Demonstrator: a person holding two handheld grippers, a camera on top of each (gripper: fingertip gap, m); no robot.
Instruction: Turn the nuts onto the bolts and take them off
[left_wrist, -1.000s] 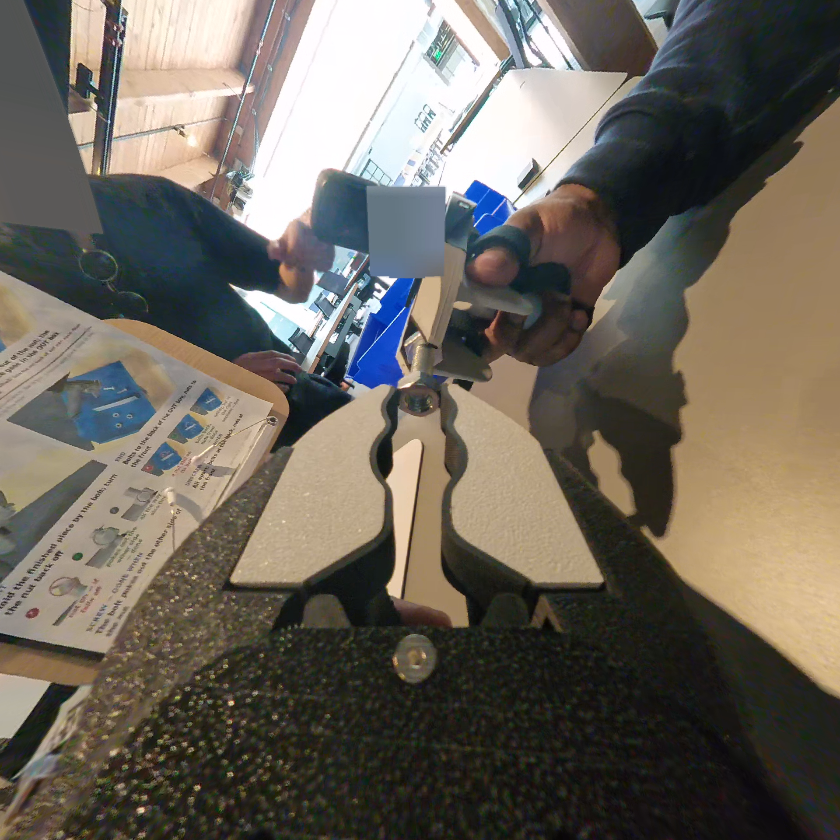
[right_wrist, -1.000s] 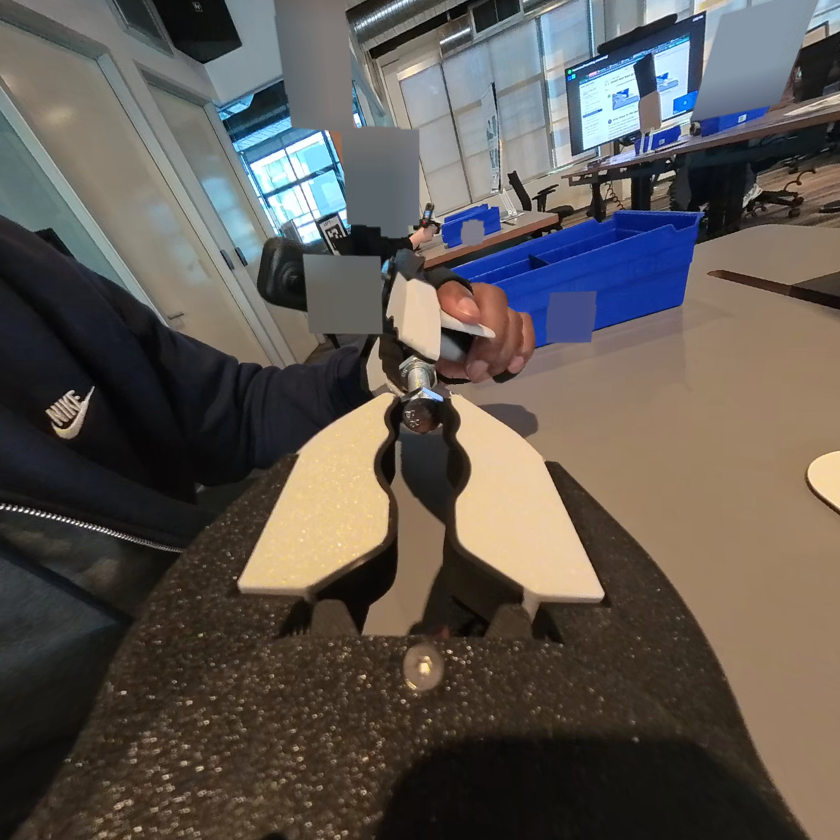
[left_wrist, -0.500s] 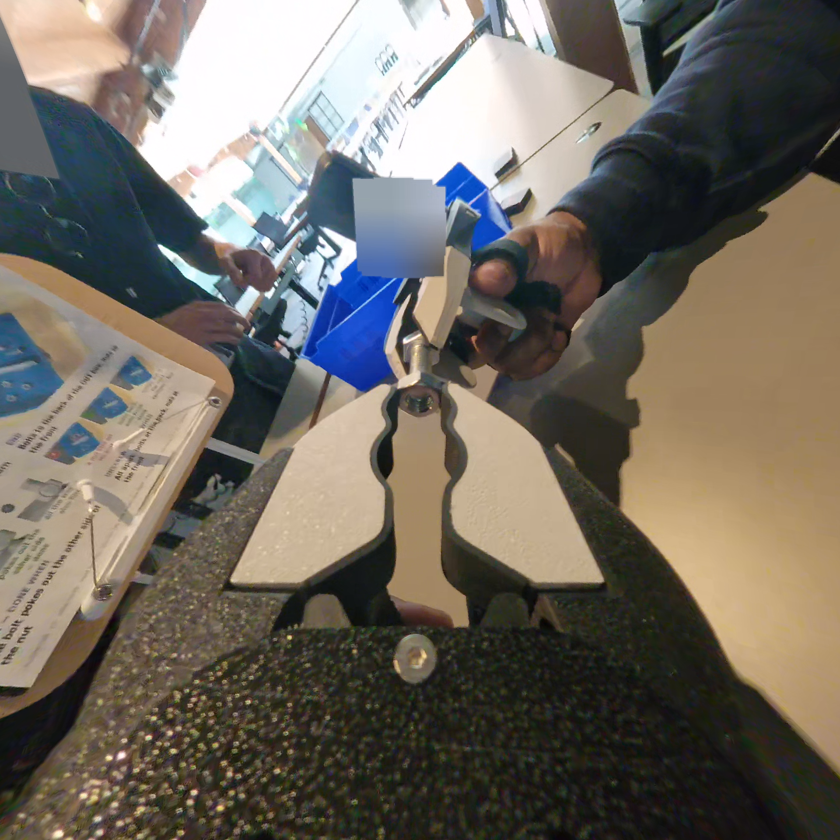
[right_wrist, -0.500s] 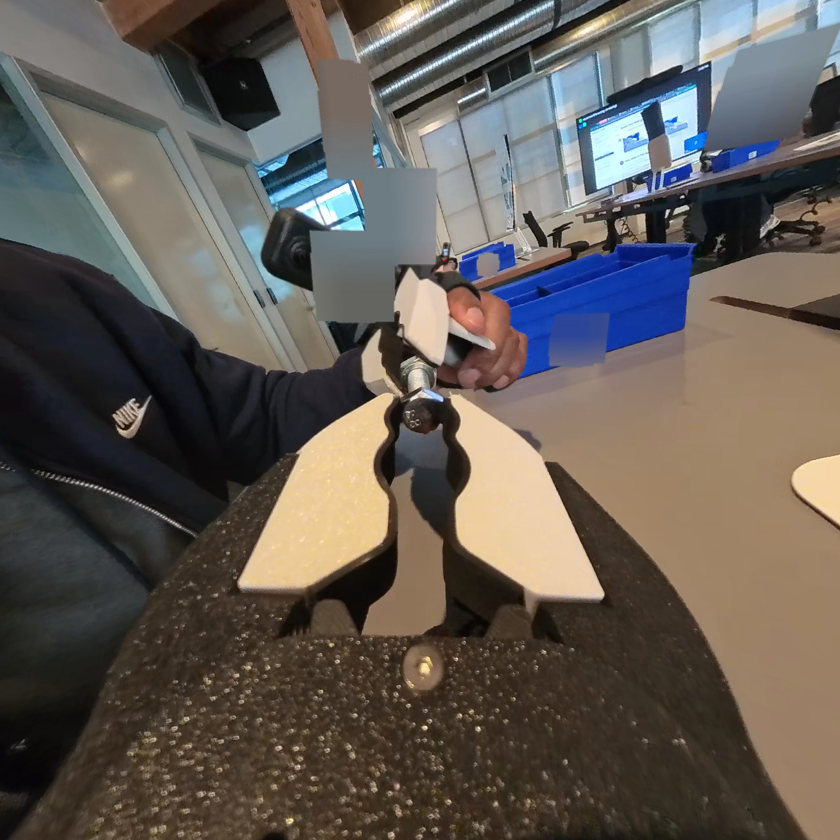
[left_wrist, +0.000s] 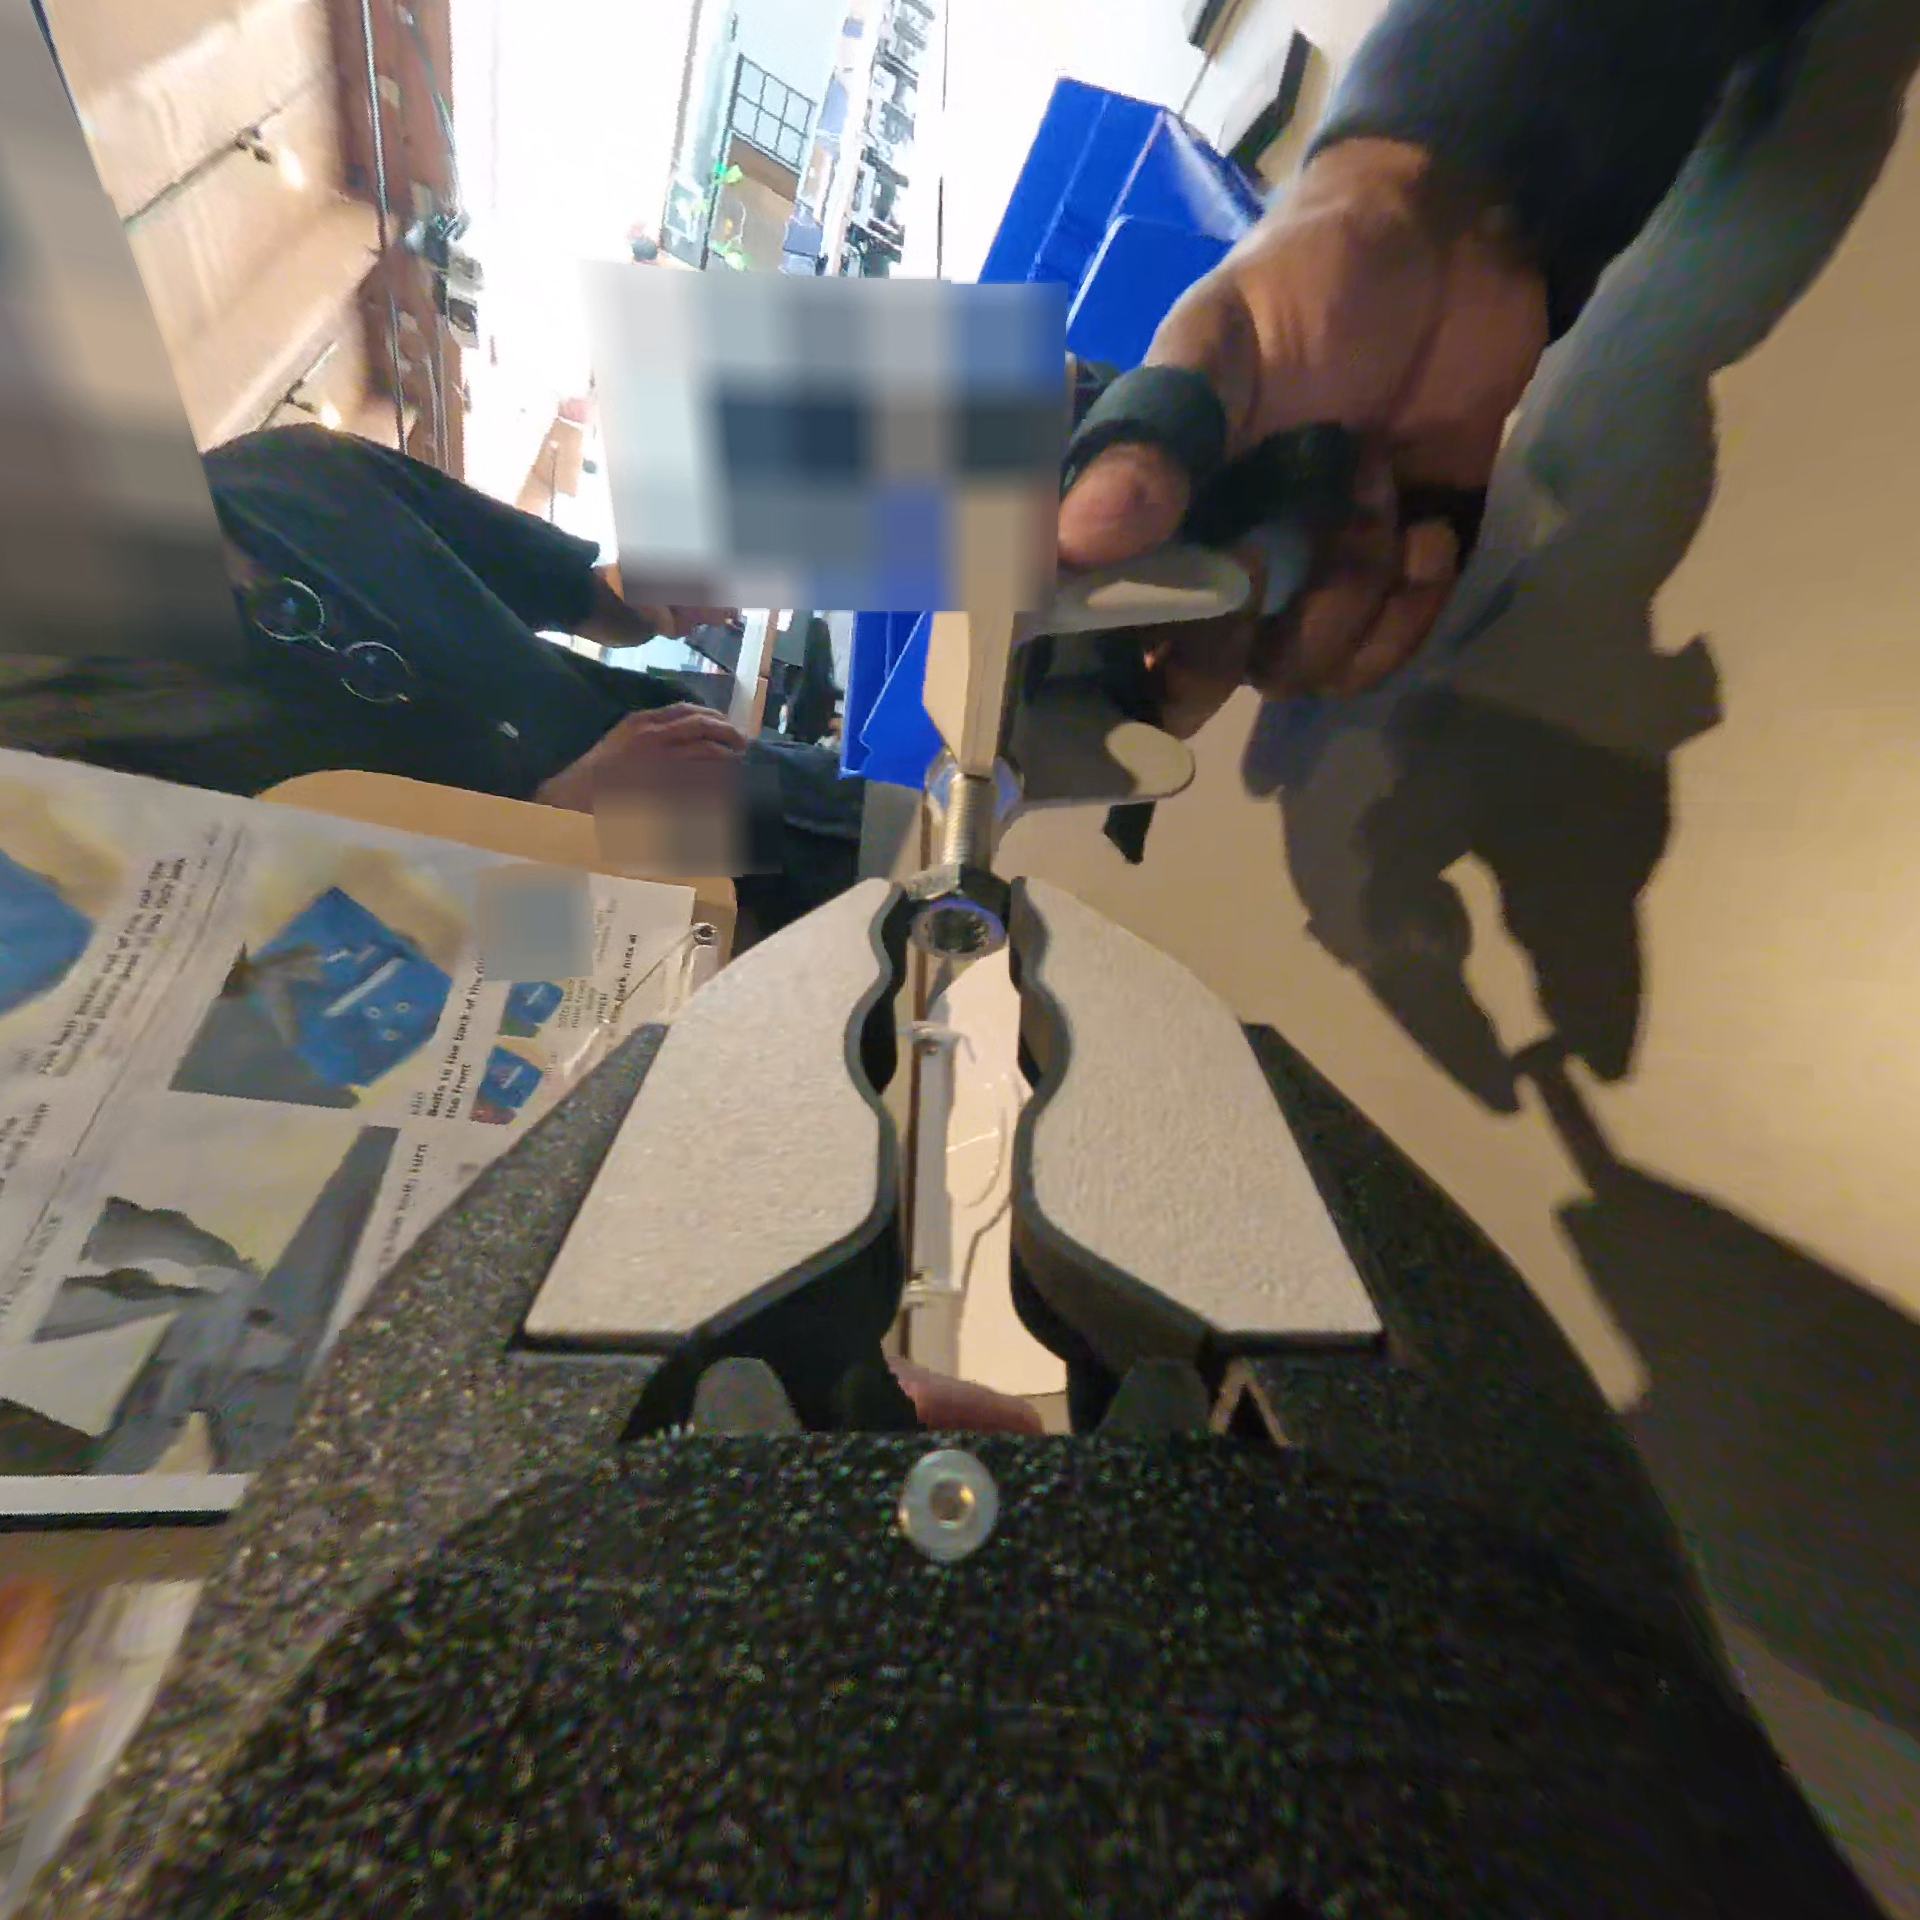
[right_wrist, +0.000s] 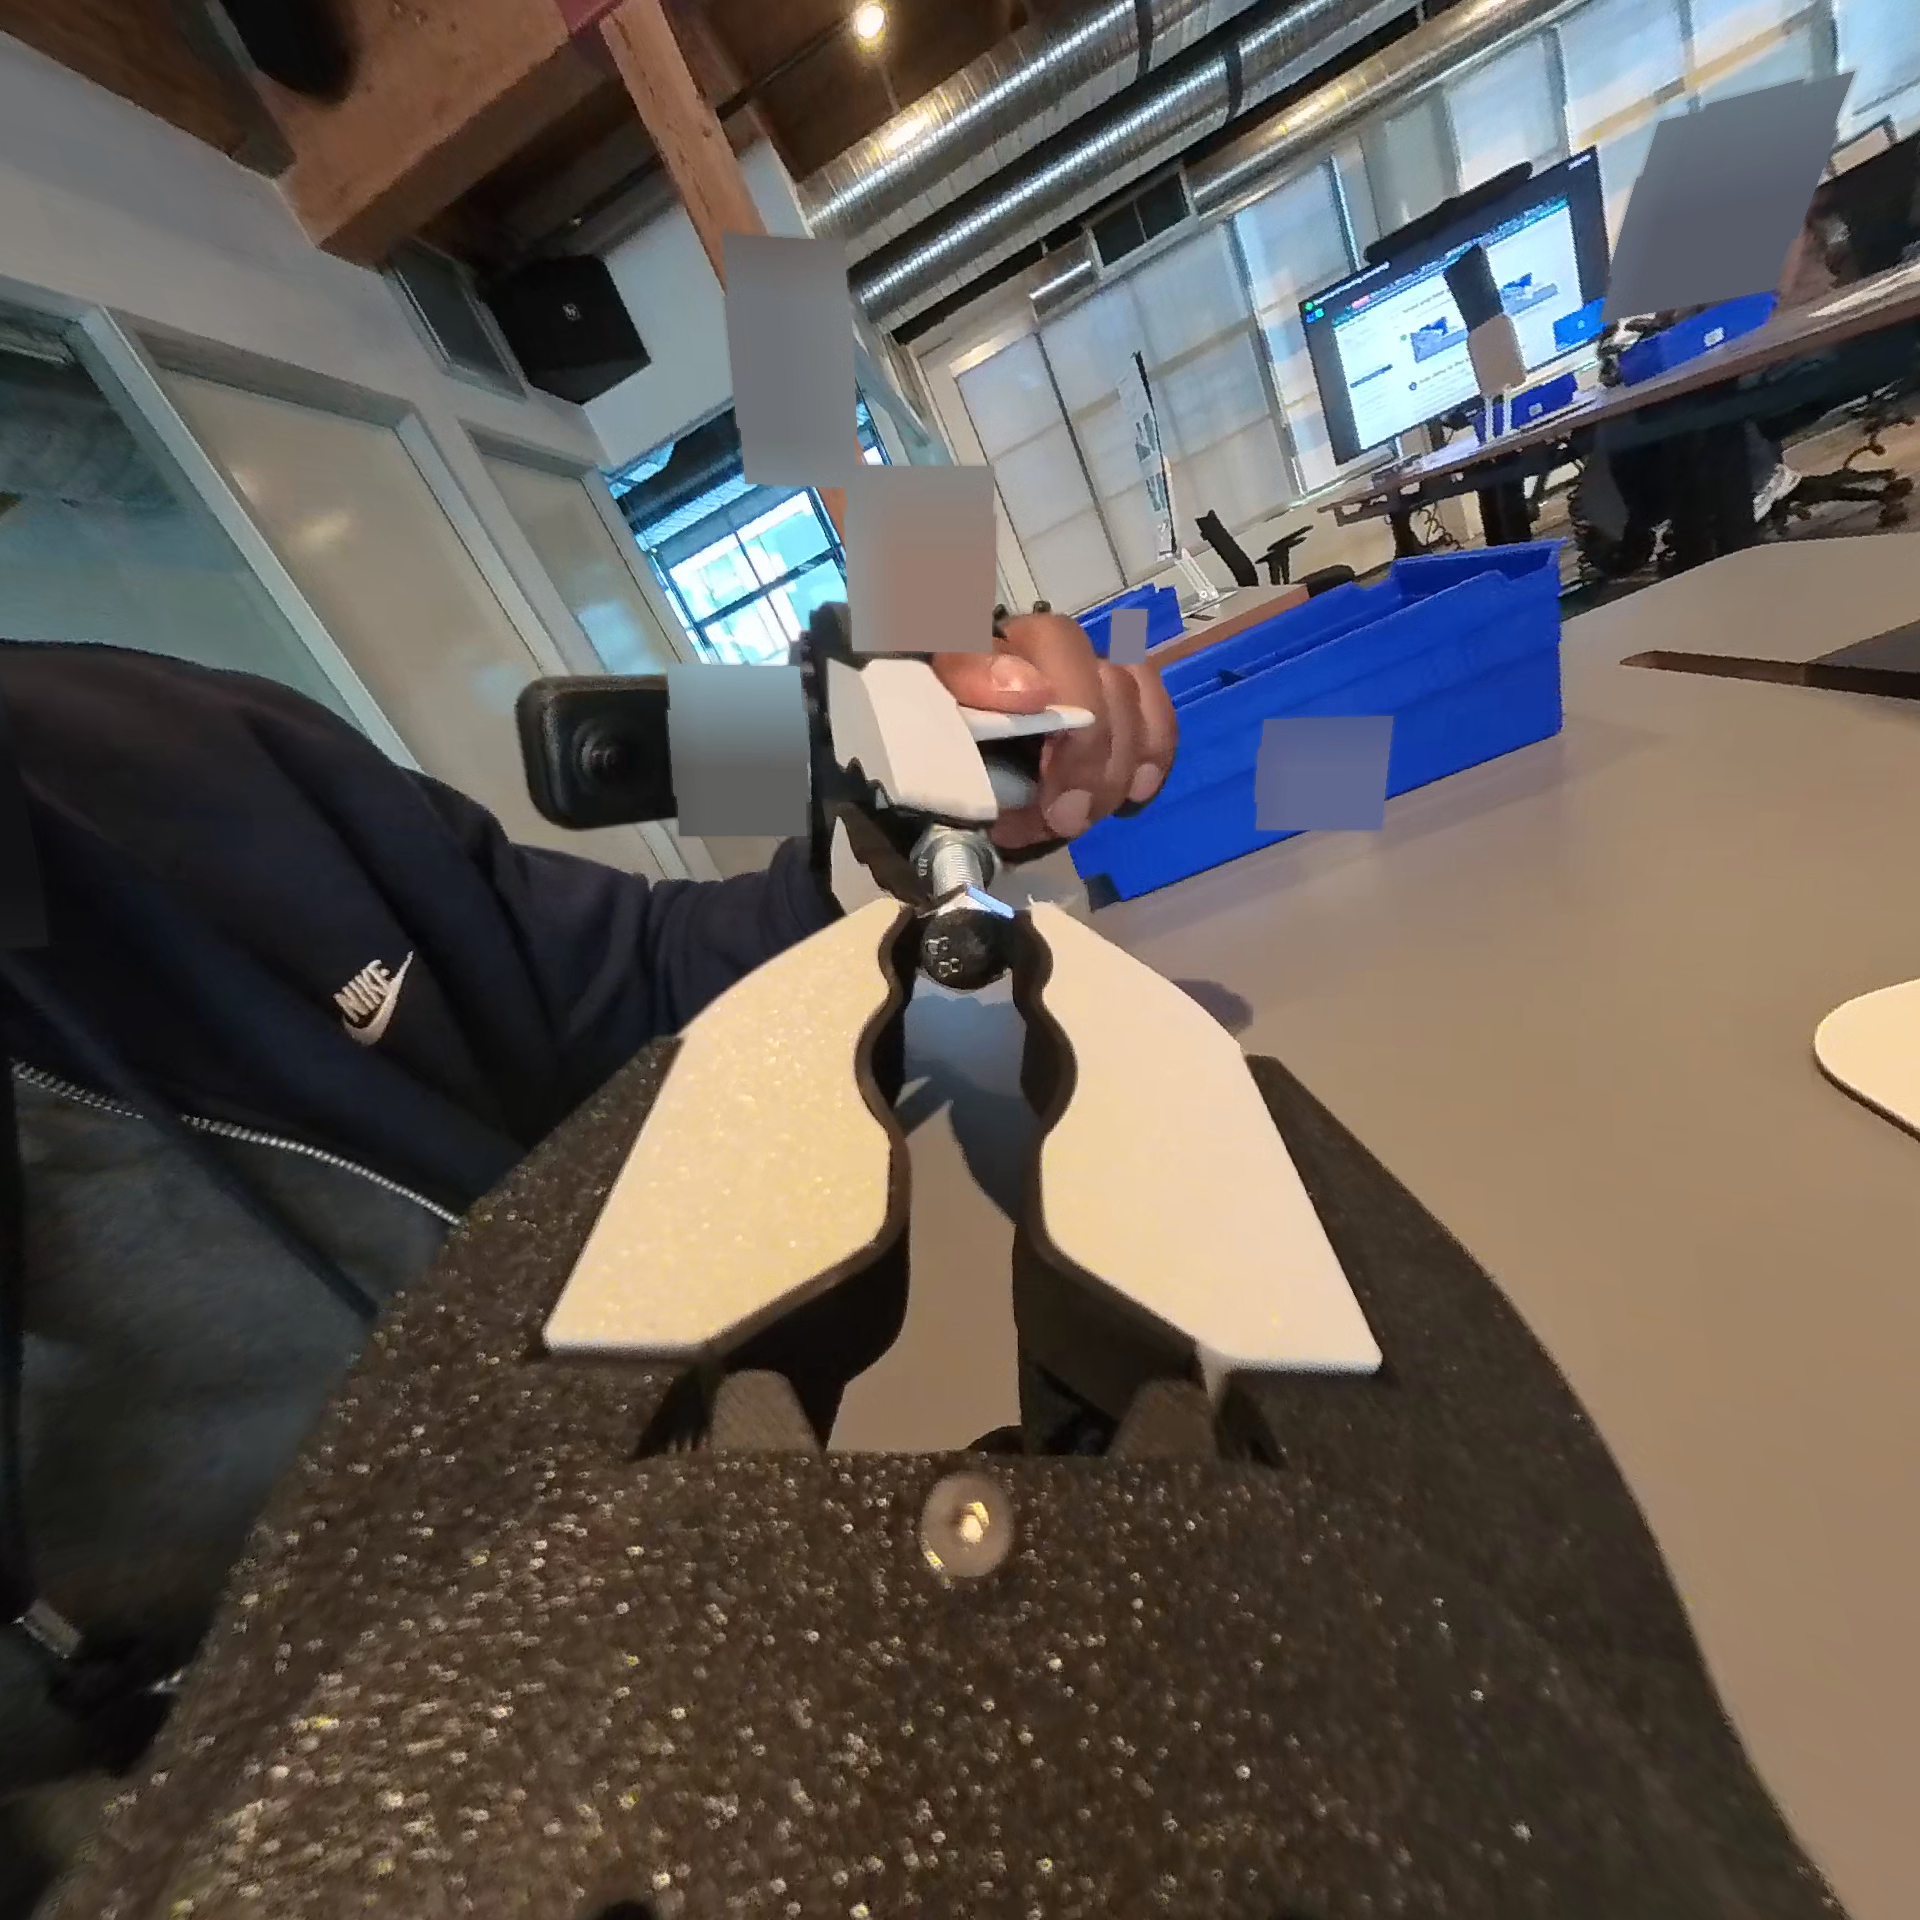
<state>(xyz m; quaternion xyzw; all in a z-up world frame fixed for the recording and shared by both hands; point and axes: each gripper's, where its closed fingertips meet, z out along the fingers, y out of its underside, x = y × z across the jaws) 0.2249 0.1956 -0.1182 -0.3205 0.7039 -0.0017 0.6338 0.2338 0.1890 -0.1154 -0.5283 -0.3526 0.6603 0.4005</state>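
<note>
A steel bolt is held in the air between my two grippers, above the grey table (right_wrist: 1507, 1039). My right gripper (right_wrist: 961, 951) is shut on the bolt's hex head (right_wrist: 958, 954). The threaded shank (right_wrist: 951, 862) runs away from it to my left gripper, which shows farther off in the right wrist view (right_wrist: 914, 748) in a hand. My left gripper (left_wrist: 951, 925) is shut on the hex nut (left_wrist: 948, 927) at the end of the shank (left_wrist: 966, 821). The right gripper shows beyond it in the left wrist view (left_wrist: 1081, 748), held by a hand (left_wrist: 1330, 395).
A blue bin (right_wrist: 1351, 707) stands on the table behind the grippers. A printed instruction sheet on a wooden board (left_wrist: 260, 1039) lies to my left. A second person in dark clothes (left_wrist: 416, 623) sits beyond it. A white rounded plate edge (right_wrist: 1870, 1049) lies at the right. The grippers are tip to tip, or close to it.
Both grippers have kept their hold. The left gripper has rolled about the bolt's axis, so its background has turned. The right gripper has tilted upward, showing more ceiling.
</note>
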